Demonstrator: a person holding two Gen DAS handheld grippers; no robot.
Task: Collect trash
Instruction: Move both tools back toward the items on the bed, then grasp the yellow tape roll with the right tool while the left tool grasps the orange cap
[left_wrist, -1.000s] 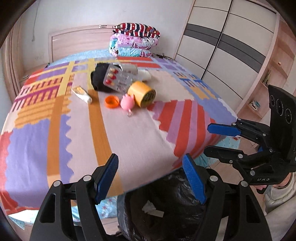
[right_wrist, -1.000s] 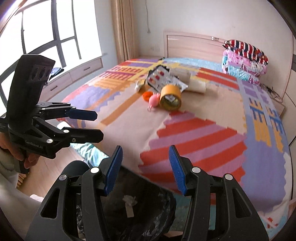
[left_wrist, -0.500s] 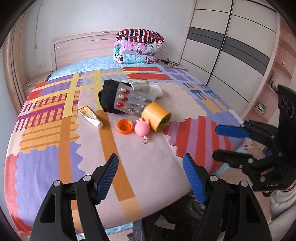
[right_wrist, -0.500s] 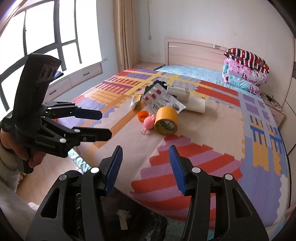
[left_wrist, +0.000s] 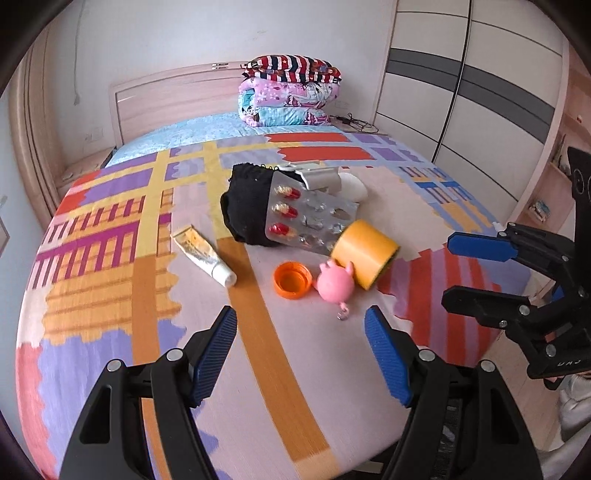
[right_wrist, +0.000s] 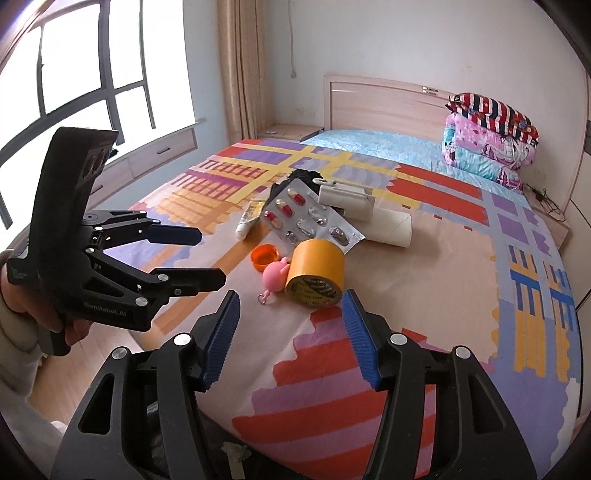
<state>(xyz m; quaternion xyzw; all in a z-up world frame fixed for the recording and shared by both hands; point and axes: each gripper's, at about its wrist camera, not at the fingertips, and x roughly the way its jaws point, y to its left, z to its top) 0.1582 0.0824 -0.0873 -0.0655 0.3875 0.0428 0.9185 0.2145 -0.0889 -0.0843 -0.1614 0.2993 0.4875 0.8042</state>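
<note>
1. Left gripper (left_wrist: 300, 354): fingers spread wide, nothing between them, held over the near edge of the bed (left_wrist: 110, 258). In the right wrist view it shows at 9 o'clock (right_wrist: 207, 254), fingers likewise apart.
2. Right gripper (right_wrist: 290, 339): fingers parted and empty, over the bed's near corner. In the left wrist view it sits at 3 o'clock (left_wrist: 476, 273), gap plain between its two fingers.
3. Trash lies in a loose cluster mid-bed, ahead of both grippers at 12 o'clock.
4. Orange bottle cap (left_wrist: 292, 280) lies open side up; pink pig keychain (left_wrist: 335, 285) is just beside it at its 3 o'clock, apparently touching.
5. Yellow tape roll (left_wrist: 364, 254) lies on its side, against the pig at the pig's 1 o'clock. In the right wrist view the roll (right_wrist: 316, 273) shows its printed core end toward the camera.
6. Blister pack of pills (left_wrist: 306, 218), some red capsules left, leans tilted on a black cloth bundle (left_wrist: 245, 206); its lower corner rests over the tape roll.
7. Squeezed ointment tube (left_wrist: 205, 254) lies flat at the cluster's 9 o'clock, apart from the cap.
8. Behind the blister pack: a grey box-like item (right_wrist: 347, 201) and a white cardboard tube (right_wrist: 391, 225), touching each other.
9. Folded quilts (left_wrist: 290, 92) are stacked at the headboard (left_wrist: 166, 96), 12 o'clock.
10. Black trash bag (right_wrist: 236, 458), partly seen at 6 o'clock in the right wrist view, white scrap inside.
</note>
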